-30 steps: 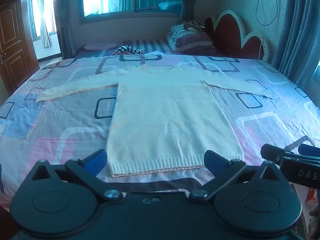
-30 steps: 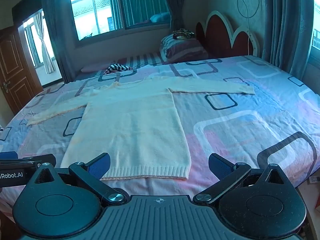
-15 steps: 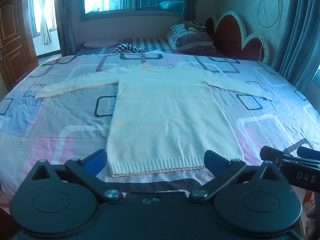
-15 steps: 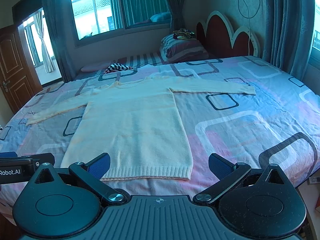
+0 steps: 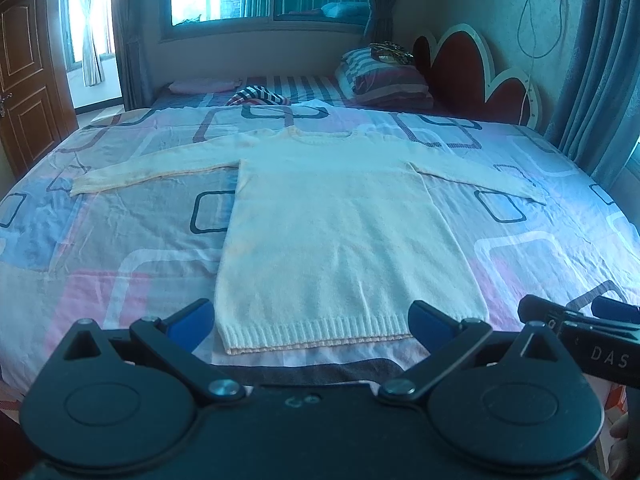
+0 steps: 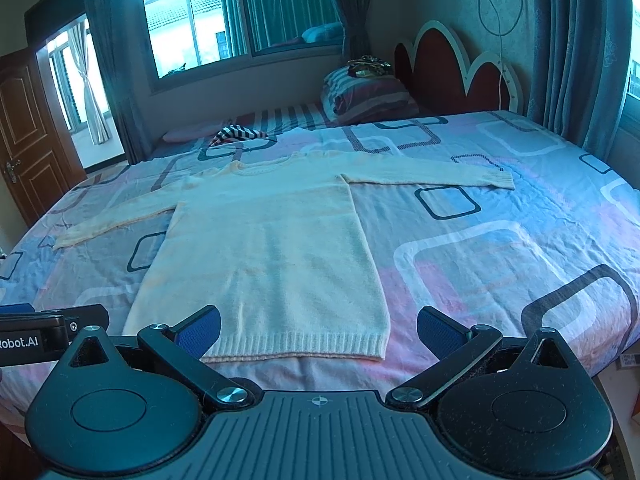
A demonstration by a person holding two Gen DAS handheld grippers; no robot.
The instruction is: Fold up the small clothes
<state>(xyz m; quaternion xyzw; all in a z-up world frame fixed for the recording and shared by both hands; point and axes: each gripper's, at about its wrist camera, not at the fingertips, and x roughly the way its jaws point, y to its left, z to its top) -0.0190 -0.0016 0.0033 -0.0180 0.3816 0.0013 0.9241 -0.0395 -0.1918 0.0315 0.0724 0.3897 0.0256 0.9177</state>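
Observation:
A cream knitted sweater (image 5: 340, 224) lies flat on the bed with both sleeves spread out sideways and its ribbed hem nearest me; it also shows in the right wrist view (image 6: 264, 252). My left gripper (image 5: 312, 322) is open and empty, held just short of the hem. My right gripper (image 6: 318, 330) is open and empty, in front of the hem's right corner. The right gripper's body shows at the right edge of the left wrist view (image 5: 580, 332), and the left gripper's body at the left edge of the right wrist view (image 6: 48, 328).
The bed (image 5: 120, 248) has a sheet with pink, blue and grey square prints. Striped pillows (image 5: 384, 80) and a striped cloth (image 5: 260, 94) lie at the far side by the red headboard (image 5: 476, 68). A wooden door (image 5: 24, 80) stands left, curtains right.
Both views have shifted slightly; the sweater lies as before and both grippers stay open.

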